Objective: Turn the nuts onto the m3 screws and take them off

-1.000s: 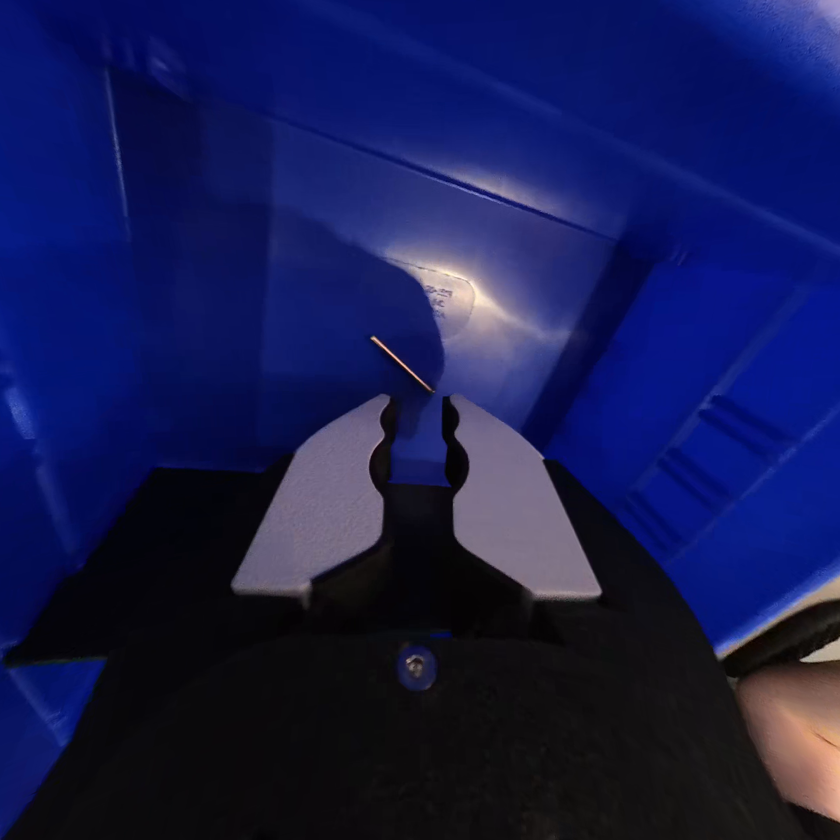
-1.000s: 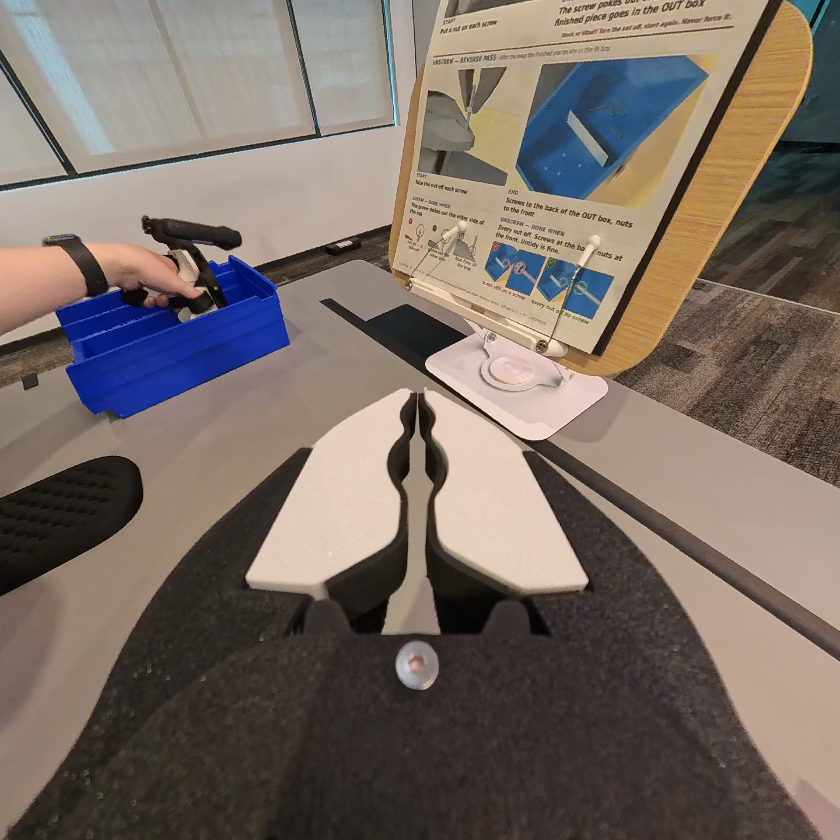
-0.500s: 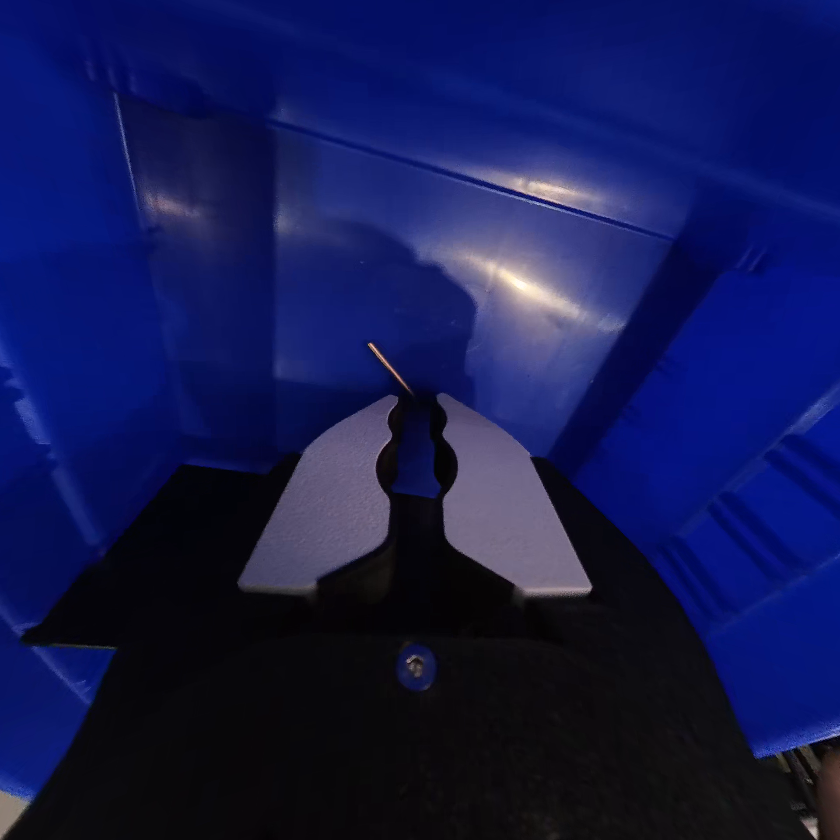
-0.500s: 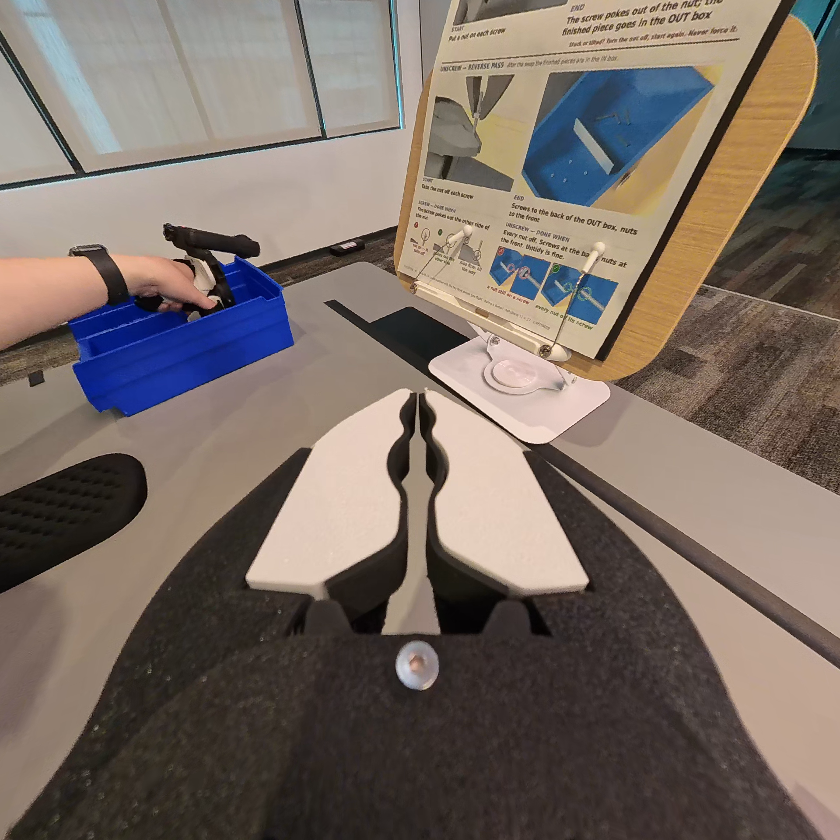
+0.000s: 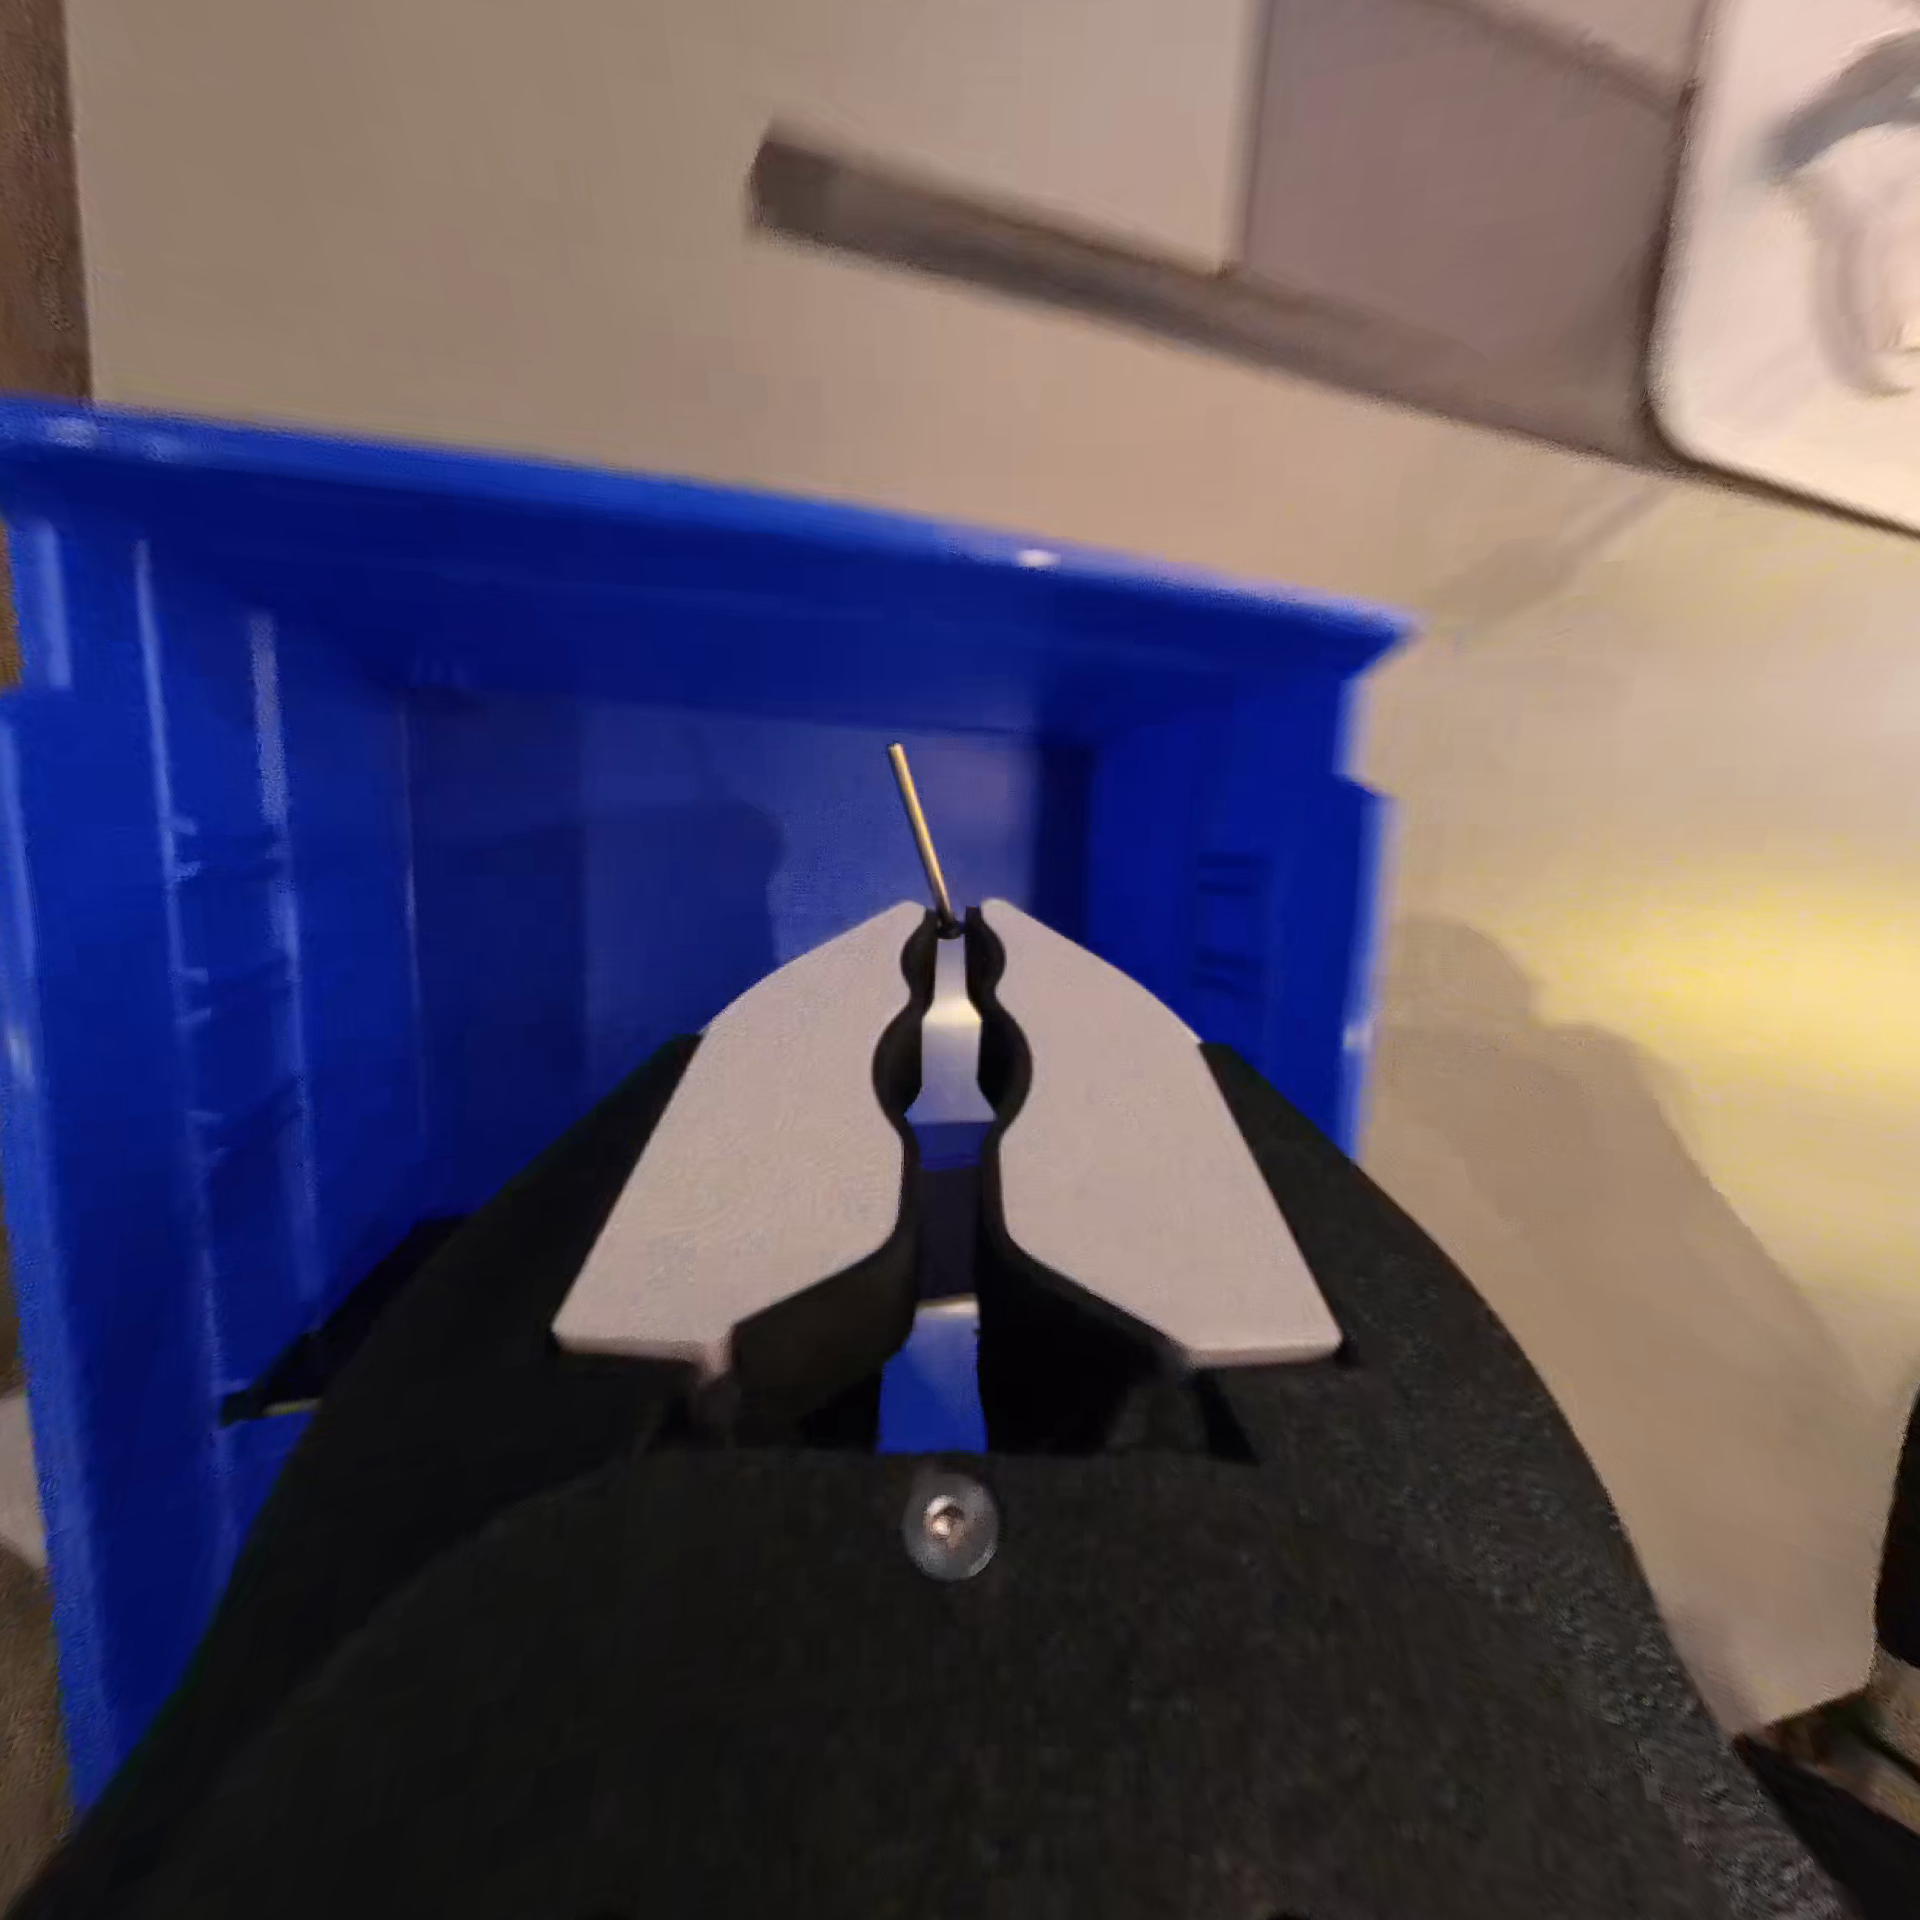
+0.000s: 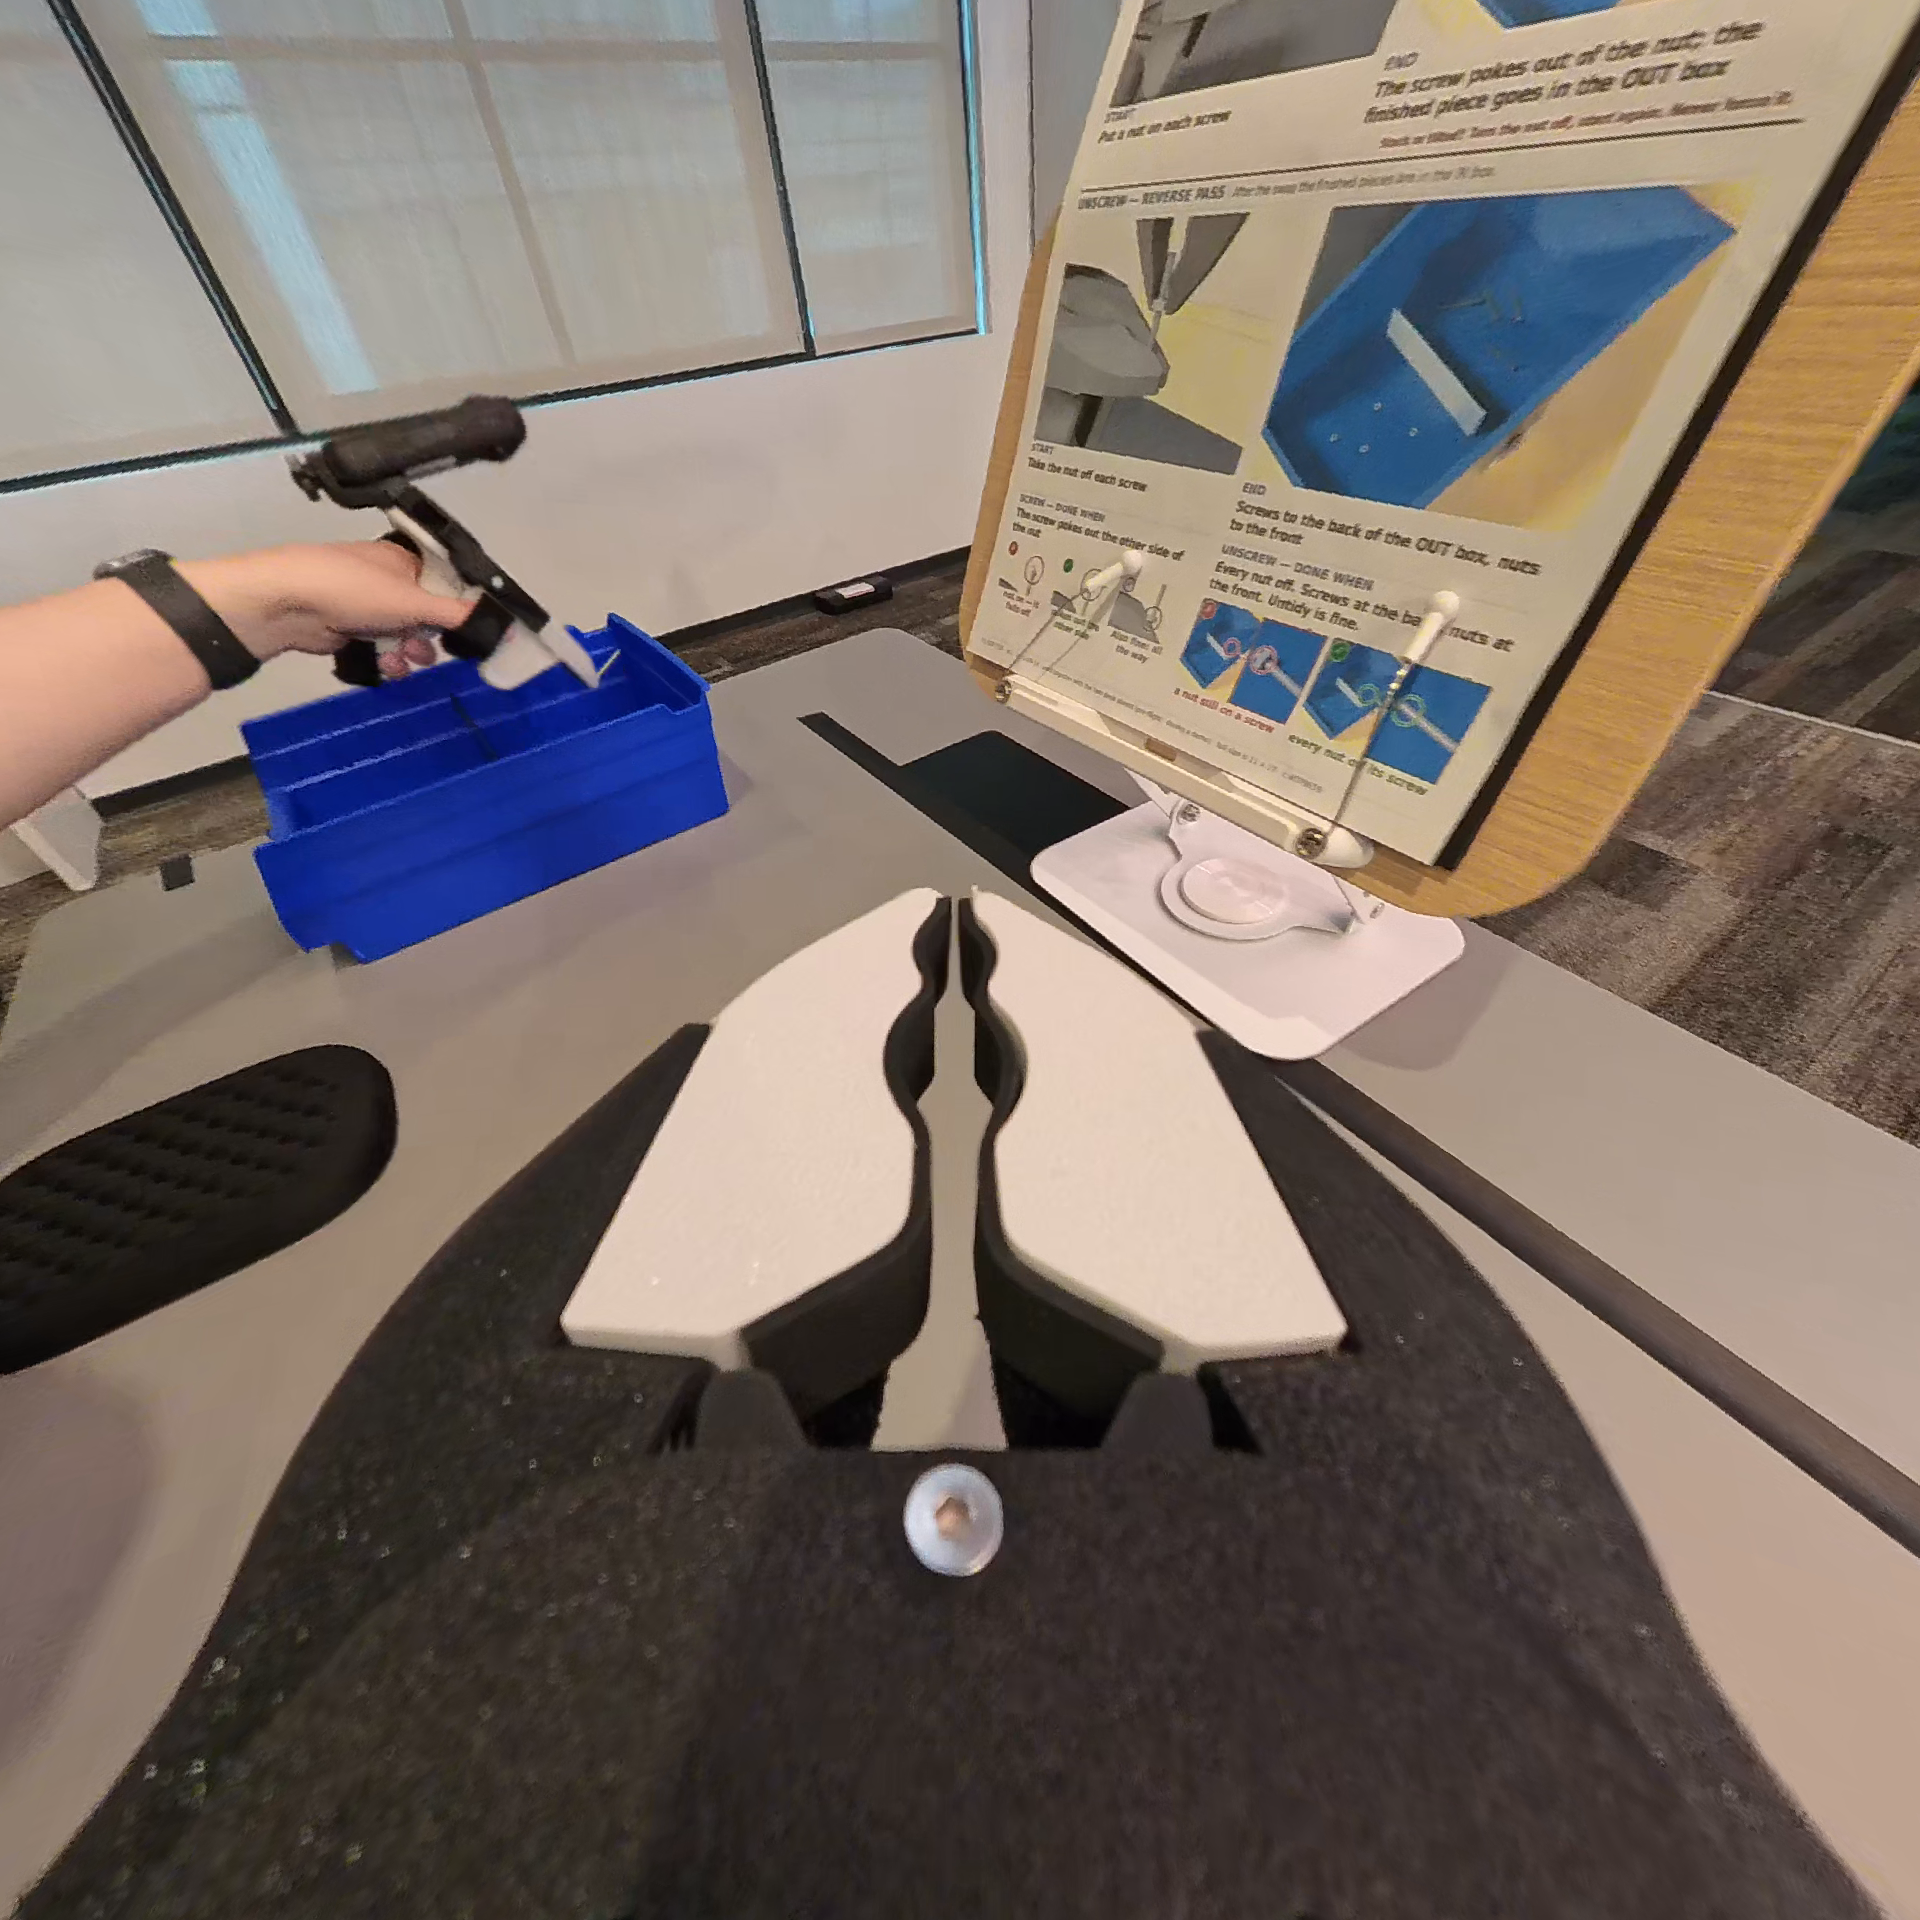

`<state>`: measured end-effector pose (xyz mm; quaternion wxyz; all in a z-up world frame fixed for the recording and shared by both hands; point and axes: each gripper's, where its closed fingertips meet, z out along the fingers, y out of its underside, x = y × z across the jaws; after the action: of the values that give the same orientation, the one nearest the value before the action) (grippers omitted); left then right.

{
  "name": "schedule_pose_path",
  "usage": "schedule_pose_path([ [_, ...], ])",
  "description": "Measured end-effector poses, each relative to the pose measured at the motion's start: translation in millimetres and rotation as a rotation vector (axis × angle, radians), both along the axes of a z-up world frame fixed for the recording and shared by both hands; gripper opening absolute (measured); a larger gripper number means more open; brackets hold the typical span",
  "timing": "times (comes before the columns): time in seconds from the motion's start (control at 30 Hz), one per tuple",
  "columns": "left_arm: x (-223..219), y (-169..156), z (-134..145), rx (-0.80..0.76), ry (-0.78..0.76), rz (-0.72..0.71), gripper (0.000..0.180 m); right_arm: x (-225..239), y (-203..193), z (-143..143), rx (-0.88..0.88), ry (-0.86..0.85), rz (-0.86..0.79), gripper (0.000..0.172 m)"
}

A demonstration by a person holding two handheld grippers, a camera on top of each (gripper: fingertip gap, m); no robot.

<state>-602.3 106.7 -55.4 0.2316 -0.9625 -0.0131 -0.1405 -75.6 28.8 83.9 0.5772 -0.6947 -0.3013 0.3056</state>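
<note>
Left gripper clamped on the end of a thin metal pin, which sticks up past the fingertips, above the blue bin. Right gripper closed on nothing, over the grey table, near a white stand holding an instruction sheet.

Office-type room – carpet floor, big windows, grey desk.
</note>
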Motion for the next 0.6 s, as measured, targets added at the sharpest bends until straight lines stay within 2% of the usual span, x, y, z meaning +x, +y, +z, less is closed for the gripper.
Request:
schedule_pose_path([
  [0.13,58.7,-12.8,63.2,0.292,-0.098,-0.178,0.005,-22.0,-3.5,1.3,0.004,0.021,0.07,0.001],
  [0.27,144.0,-55.4,104.9,0.51,-0.232,-0.414,0.005,-54.7,-11.6,6.0,0.04,0.038,0.157,0.001],
  [0.43,238.4,-116.7,119.5,0.636,-0.314,-0.684,0.005,-121.7,-41.3,17.5,0.036,0.194,0.396,0.006],
  [0.6,298.0,-154.9,119.5,0.714,-0.355,-0.828,0.005,-171.3,-63.1,8.3,-0.08,0.271,0.548,0.014],
])
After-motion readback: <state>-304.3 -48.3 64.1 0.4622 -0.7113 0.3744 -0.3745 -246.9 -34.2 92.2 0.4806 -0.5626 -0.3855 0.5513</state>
